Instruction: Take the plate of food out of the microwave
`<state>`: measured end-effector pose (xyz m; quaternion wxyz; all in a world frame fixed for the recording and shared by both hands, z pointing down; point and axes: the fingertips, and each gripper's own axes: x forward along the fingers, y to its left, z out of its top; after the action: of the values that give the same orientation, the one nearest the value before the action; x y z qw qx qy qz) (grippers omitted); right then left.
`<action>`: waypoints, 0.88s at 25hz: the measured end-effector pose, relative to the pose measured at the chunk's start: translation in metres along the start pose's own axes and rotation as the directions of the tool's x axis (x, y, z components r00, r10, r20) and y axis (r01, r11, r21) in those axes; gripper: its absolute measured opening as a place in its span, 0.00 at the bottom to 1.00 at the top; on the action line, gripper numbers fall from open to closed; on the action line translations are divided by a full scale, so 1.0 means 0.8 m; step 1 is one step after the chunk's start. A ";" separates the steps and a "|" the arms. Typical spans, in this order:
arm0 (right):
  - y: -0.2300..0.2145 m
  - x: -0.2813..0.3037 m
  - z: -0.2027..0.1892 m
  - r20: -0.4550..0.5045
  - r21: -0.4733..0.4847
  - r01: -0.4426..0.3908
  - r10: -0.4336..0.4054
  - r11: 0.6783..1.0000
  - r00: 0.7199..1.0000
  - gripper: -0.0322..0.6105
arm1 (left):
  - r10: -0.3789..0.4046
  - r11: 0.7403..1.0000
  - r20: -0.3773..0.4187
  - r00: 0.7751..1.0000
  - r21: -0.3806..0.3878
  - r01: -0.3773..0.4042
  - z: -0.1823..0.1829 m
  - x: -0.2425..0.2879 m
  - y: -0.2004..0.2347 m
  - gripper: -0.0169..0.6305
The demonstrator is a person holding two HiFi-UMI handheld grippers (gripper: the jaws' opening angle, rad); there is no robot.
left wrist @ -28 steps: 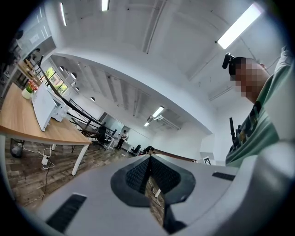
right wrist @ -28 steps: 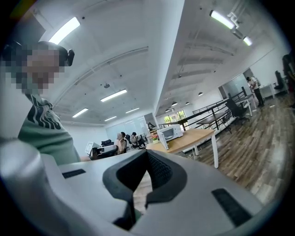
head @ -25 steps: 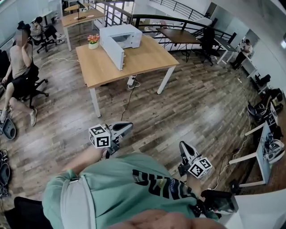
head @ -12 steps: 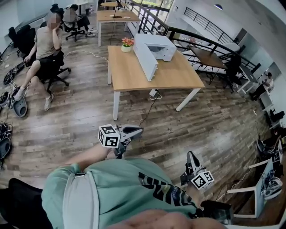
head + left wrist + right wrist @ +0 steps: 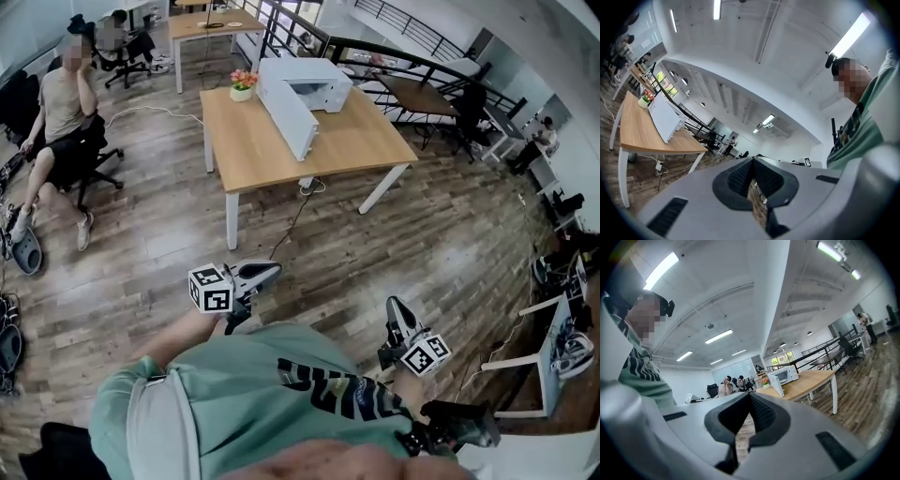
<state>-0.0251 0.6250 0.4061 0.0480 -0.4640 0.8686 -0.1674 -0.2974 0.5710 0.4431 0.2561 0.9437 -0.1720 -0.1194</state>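
head view: microwave (image 5: 314,80) sitting on far table (image 5: 361,141), door (image 5: 286,117) hanging open for reach; plate not showing, probably inside. left tongs (image 5: 265,271), right tongs (image 5: 393,309) waiting near person (image 5: 253,403), well apart from it.
left gripper view: tongs pressing closed, empty.
right gripper view: same, nothing to grip yet.

You stand on a dark wood-plank floor (image 5: 441,234) in an open office. Ahead of you is a light wooden bench (image 5: 361,141) on white legs, with a cable (image 5: 286,217) trailing beneath it. Behind it a black railing (image 5: 412,39) runs past a dark table (image 5: 408,92). At your left a person (image 5: 61,108) sits in an office chair (image 5: 94,141). Long strip lights (image 5: 853,33) glow on the white ceiling (image 5: 787,61).
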 end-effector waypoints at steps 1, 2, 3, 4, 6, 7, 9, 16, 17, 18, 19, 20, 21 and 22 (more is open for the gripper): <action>-0.001 0.002 -0.001 -0.005 -0.002 0.007 -0.007 1.000 1.000 0.06 | -0.011 1.000 -0.005 1.000 -0.008 0.011 -0.003 0.004 0.005 0.03; -0.003 0.004 -0.003 -0.010 -0.003 0.013 -0.013 1.000 1.000 0.06 | -0.021 1.000 -0.010 1.000 -0.014 0.020 -0.006 0.008 0.010 0.03; -0.007 0.006 -0.005 -0.013 -0.002 0.018 -0.018 1.000 1.000 0.06 | -0.029 0.999 -0.016 0.999 -0.022 0.028 -0.009 0.014 0.015 0.03; -0.012 0.007 -0.006 -0.016 0.001 0.024 -0.024 1.000 1.000 0.06 | -0.036 0.999 -0.023 0.999 -0.030 0.036 -0.013 0.022 0.020 0.03; -0.025 0.006 -0.008 -0.019 0.008 0.035 -0.035 0.999 0.999 0.06 | -0.053 0.998 -0.038 0.998 -0.045 0.051 -0.020 0.040 0.027 0.03; -0.033 0.002 -0.009 -0.019 0.013 0.041 -0.041 0.999 0.999 0.06 | -0.062 0.997 -0.047 0.997 -0.050 0.060 -0.024 0.051 0.028 0.03; -0.054 -0.008 -0.008 -0.010 0.024 0.051 -0.050 0.998 0.999 0.06 | -0.076 0.996 -0.066 0.995 -0.054 0.073 -0.031 0.076 0.029 0.03; -0.160 -0.051 0.011 0.033 0.068 0.022 -0.025 0.997 0.999 0.06 | -0.068 0.998 -0.107 0.992 -0.014 0.067 -0.045 0.202 0.017 0.03; -0.180 -0.059 0.017 0.034 0.073 0.018 -0.021 0.997 0.999 0.06 | -0.069 0.998 -0.104 0.992 -0.015 0.068 -0.048 0.225 0.010 0.03; -0.199 -0.068 0.025 0.034 0.076 0.013 -0.015 0.997 0.999 0.06 | -0.072 0.997 -0.103 0.992 -0.014 0.071 -0.051 0.247 0.001 0.03; -0.218 -0.076 0.035 0.034 0.076 0.004 -0.006 0.997 0.999 0.06 | -0.076 0.997 -0.106 0.991 -0.008 0.075 -0.054 0.269 -0.008 0.03; -0.236 -0.083 0.047 0.034 0.073 -0.008 0.006 0.997 0.999 0.06 | -0.076 0.997 -0.111 0.991 0.004 0.077 -0.055 0.292 -0.016 0.03; -0.253 -0.089 0.058 0.035 0.067 -0.021 0.019 0.998 0.999 0.06 | -0.073 0.997 -0.114 0.991 0.018 0.076 -0.055 0.313 -0.023 0.03; -0.270 -0.094 0.069 0.037 0.061 -0.033 0.031 0.998 0.999 0.06 | -0.068 0.997 -0.112 0.991 0.028 0.071 -0.054 0.334 -0.028 0.03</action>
<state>0.2016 0.5625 0.4212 0.0807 -0.4513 0.8692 -0.1851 -0.0342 0.5056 0.4310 0.2459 0.9583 -0.1264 -0.0727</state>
